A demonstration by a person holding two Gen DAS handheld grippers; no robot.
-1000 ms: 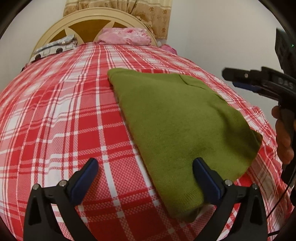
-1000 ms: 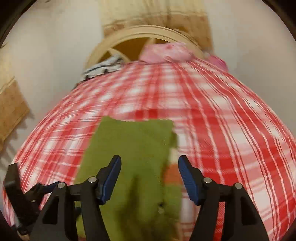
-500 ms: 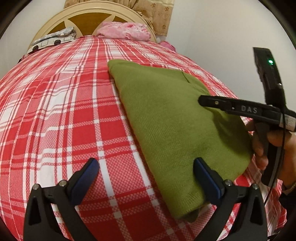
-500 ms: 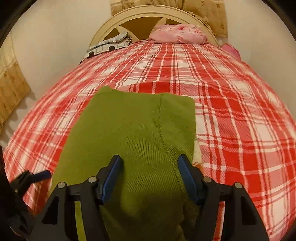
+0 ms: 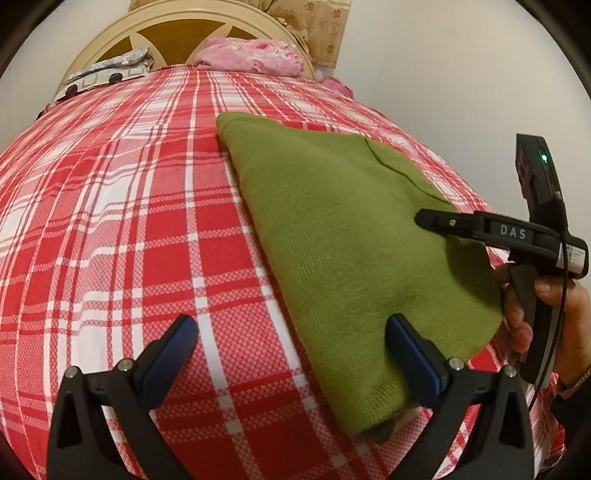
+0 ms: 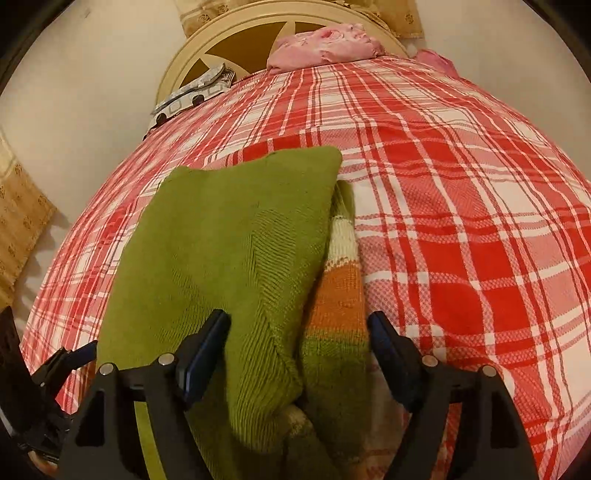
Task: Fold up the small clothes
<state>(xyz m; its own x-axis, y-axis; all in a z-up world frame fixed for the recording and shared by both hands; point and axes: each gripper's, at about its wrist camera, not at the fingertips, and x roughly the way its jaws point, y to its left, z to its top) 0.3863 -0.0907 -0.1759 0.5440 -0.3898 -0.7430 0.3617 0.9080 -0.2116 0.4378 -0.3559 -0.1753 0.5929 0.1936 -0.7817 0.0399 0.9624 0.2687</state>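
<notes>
Landmark: a green sweater is laid folded on the red plaid bedspread.
Surroundings: a pink pillow and a patterned cloth are seen beyond the sweater, against the headboard.
Striped part: an orange and white band is exposed at the sweater's right edge.
Left gripper: jaws are held wide apart, nothing gripped; the sweater's near corner lies by its right finger.
Right gripper: jaws are opening, with the sweater's thick fold between them, unclamped.
Hand: seen beside the sweater, on the right gripper's handle.

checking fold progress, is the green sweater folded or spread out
Folded: the green sweater lies as a compact stack, with striped layers showing beneath its right edge.
</notes>
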